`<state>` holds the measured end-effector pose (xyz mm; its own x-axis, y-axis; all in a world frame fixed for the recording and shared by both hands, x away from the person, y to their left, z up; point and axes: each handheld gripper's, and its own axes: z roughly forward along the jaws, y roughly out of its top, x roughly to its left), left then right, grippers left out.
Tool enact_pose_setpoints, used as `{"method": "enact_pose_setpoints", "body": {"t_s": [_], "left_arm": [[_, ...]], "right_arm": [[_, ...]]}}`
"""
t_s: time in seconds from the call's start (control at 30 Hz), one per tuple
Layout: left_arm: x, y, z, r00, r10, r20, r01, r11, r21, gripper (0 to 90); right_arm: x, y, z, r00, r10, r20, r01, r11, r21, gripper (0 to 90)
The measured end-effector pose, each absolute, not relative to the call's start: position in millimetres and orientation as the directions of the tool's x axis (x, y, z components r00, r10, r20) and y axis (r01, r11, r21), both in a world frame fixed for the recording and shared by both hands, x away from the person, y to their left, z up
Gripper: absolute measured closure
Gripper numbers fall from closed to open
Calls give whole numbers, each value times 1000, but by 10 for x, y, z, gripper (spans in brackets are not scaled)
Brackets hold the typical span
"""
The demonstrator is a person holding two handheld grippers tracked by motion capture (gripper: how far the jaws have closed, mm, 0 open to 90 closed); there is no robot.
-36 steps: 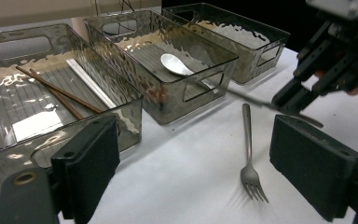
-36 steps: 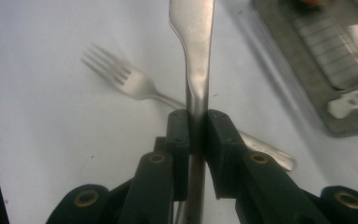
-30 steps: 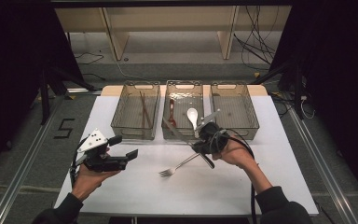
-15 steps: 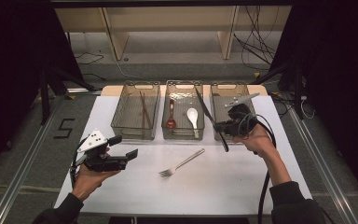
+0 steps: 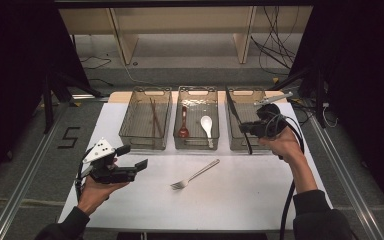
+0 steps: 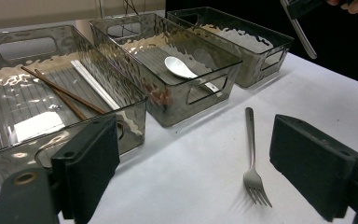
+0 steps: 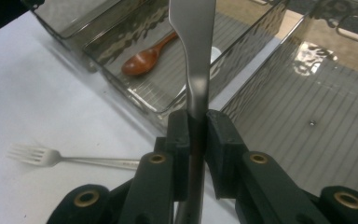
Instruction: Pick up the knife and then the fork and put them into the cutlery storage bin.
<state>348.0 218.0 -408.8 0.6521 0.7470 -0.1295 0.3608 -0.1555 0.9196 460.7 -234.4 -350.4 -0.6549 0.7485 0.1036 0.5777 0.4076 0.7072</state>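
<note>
While your right hand-held gripper (image 5: 247,126) clamps the knife (image 7: 196,56) over the right bin (image 5: 240,145), the fork (image 5: 194,175) remains; your left hand-held gripper (image 5: 132,159) gapes empty.

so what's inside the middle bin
The middle bin holds a brown wooden spoon and a white spoon; reflections on its wall blur part of the floor.

Cutlery and bins, counted

Three clear bins (image 5: 145,119), two spoons (image 5: 206,122), one fork (image 5: 194,175) on the table, one pair of chopsticks (image 5: 153,116), one held knife (image 7: 196,56).
</note>
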Motion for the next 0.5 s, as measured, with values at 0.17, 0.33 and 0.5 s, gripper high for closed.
{"method": "enact_pose_setpoints", "body": {"t_s": [0.17,0.33,0.5], "left_arm": [[3480,2181,-4089,652,747,-130,360,-154,920,154],[3479,2179,-4088,650,748,-132,358,-148,922,154],[3478,2180,-4086,651,748,-130,358,-152,921,154]], "right_arm": [[4695,-2390,-3468,-624,775,100,588,381,714,807],[4801,-2430,-3436,-588,803,98,601,353,718,807],[4916,-2442,-3397,-563,821,97,612,335,717,807]]}}
